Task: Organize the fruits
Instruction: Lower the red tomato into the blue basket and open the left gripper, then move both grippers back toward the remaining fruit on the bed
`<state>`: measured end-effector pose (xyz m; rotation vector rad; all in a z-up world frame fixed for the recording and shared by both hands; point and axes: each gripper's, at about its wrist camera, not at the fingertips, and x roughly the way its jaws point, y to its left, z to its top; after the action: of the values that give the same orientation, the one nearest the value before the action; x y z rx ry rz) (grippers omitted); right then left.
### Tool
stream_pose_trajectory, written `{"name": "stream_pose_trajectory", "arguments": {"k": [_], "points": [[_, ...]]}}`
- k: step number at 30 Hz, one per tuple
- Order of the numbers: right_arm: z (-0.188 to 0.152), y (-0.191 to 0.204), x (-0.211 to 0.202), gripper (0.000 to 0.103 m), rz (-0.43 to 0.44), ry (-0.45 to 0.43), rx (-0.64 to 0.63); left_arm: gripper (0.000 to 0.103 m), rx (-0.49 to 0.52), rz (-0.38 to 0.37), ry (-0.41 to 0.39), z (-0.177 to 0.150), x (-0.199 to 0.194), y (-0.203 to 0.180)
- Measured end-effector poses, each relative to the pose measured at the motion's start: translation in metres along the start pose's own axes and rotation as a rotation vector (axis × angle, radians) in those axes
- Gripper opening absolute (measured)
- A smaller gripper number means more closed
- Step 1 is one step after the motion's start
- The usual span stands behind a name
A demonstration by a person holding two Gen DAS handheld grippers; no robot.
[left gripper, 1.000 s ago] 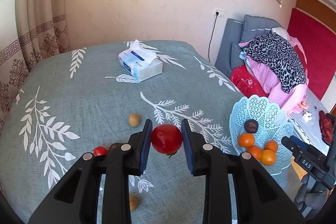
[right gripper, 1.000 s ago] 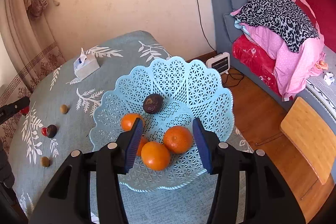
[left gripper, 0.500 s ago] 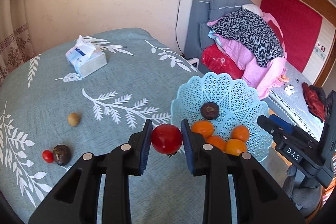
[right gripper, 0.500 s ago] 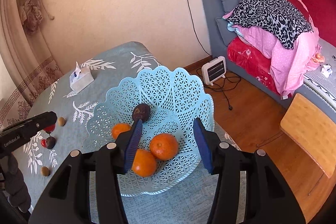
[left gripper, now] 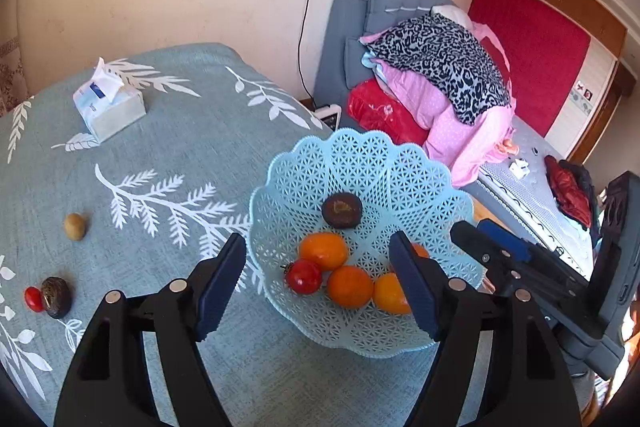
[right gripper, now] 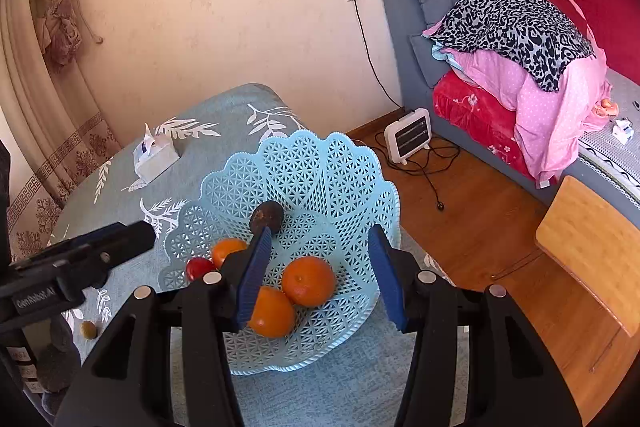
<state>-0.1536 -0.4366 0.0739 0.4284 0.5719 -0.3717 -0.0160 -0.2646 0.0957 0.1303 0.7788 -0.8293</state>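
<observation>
A light blue lattice basket (left gripper: 372, 163) (right gripper: 320, 163) stands on the teal leaf-print tablecloth (left gripper: 168, 147). In it lie several oranges (left gripper: 324, 250) (right gripper: 309, 281), a dark passion fruit (left gripper: 342, 210) (right gripper: 267, 216) and a red tomato (left gripper: 303, 276) (right gripper: 199, 267). My left gripper (left gripper: 318, 287) is open and empty just above the basket's near rim. My right gripper (right gripper: 318, 277) is open and empty over the basket's near side. On the cloth to the left lie a brown kiwi (left gripper: 75, 226), a dark passion fruit (left gripper: 57, 291) and a small red tomato (left gripper: 33, 299).
A tissue box (left gripper: 108, 103) (right gripper: 155, 157) stands at the far side of the table. A sofa with piled bedding (left gripper: 436, 75) and a white heater (right gripper: 408, 139) are beyond the table. A wooden stool (right gripper: 592, 247) is on the right. Another small fruit (right gripper: 88, 329) lies on the cloth.
My left gripper carried the red tomato right to the basket, opened and let it go. The tomato now lies in the basket. My right gripper drew back a little and stays open.
</observation>
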Motion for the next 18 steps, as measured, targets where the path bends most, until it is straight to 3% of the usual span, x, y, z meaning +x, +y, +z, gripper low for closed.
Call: {"name": "stream_pose_trajectory", "arguments": {"k": [6, 8, 18], "points": [[-0.001, 0.008, 0.000, 0.056, 0.004, 0.000, -0.010, 0.091, -0.029, 0.060, -0.106, 0.010, -0.031, 0.017], [0.000, 0.012, -0.002, 0.064, 0.005, -0.014, -0.013, 0.093, -0.025, 0.102, -0.142, 0.011, -0.041, 0.023], [0.000, 0.036, -0.008, 0.065, 0.031, -0.032, -0.054, 0.098, -0.045, 0.244, -0.203, 0.008, -0.076, 0.059]]}}
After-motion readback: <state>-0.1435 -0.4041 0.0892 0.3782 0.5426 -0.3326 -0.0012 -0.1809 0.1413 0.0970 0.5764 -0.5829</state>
